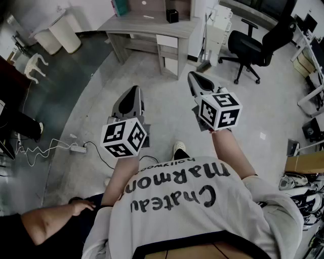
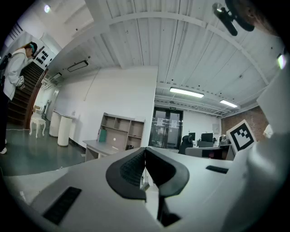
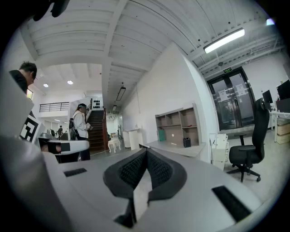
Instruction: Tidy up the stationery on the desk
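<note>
I stand on an open floor, well away from the grey desk (image 1: 152, 23) at the top of the head view. On it are a black pen cup (image 1: 172, 15), a green book (image 1: 120, 7) and a small white item (image 1: 148, 16). My left gripper (image 1: 132, 92) is held out at waist height, jaws shut with nothing between them. My right gripper (image 1: 195, 77) is beside it, also shut and empty. The left gripper (image 2: 145, 152) looks toward the desk (image 2: 97, 146). Past the right gripper (image 3: 146, 152) stand the desk (image 3: 174, 147) and the black cup (image 3: 186, 142).
A black office chair (image 1: 255, 48) stands right of the desk, with white drawer units (image 1: 218, 23) between them. White bins (image 1: 65, 33) and a small white chair (image 1: 34, 66) are at the left. A power strip (image 1: 78, 148) with cable lies on the floor. Another person's arm (image 1: 50, 217) is at bottom left.
</note>
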A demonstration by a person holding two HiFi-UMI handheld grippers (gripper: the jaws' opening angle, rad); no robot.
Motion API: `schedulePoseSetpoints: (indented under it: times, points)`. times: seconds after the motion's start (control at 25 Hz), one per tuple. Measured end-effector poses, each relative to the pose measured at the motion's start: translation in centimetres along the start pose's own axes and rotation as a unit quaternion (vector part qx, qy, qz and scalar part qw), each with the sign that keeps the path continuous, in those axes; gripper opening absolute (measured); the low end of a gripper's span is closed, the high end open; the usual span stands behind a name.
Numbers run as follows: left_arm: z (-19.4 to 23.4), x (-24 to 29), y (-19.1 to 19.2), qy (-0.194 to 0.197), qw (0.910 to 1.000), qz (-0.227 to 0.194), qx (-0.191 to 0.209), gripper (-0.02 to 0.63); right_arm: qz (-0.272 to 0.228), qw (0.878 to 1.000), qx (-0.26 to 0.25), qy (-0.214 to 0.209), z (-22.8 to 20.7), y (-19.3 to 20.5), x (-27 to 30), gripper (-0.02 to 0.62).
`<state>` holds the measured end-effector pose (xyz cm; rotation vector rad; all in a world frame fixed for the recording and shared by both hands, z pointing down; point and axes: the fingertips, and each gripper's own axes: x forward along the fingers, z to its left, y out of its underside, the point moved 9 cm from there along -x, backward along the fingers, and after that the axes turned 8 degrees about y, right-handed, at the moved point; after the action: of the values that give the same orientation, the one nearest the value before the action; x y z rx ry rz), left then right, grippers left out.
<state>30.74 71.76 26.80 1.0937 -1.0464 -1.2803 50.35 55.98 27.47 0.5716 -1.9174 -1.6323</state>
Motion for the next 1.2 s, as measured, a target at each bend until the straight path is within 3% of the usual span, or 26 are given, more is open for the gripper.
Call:
schedulePoseSetpoints:
  times: [0.32,0.6,0.92,1.2]
  points:
    - [-1.1,1.4,1.1,-0.011,0.9999,0.011,0.007,0.017,0.005,1.000,0.003,-0.007,-1.9,0.9,0.1,0.011]
    - [-1.6,5.3,0.4,-0.012,0.9996,-0.019,-0.017,0.017,0.001,0.999,0.024,-0.040,-6.0,-1.4,3.2,0.011]
    - [-2.4,11.4,1.6,-0.024,0.9994,-0.022,-0.012,0.017,0.023,0.998,0.023,-0.053,-12.4,-1.6,6.3,0.011]
    - [-1.8,13.3,4.5,-0.045,0.9981,-0.004,-0.041,0.017,0.068,0.995,0.016,-0.064,-14.6,0.7,8.6,0.011]
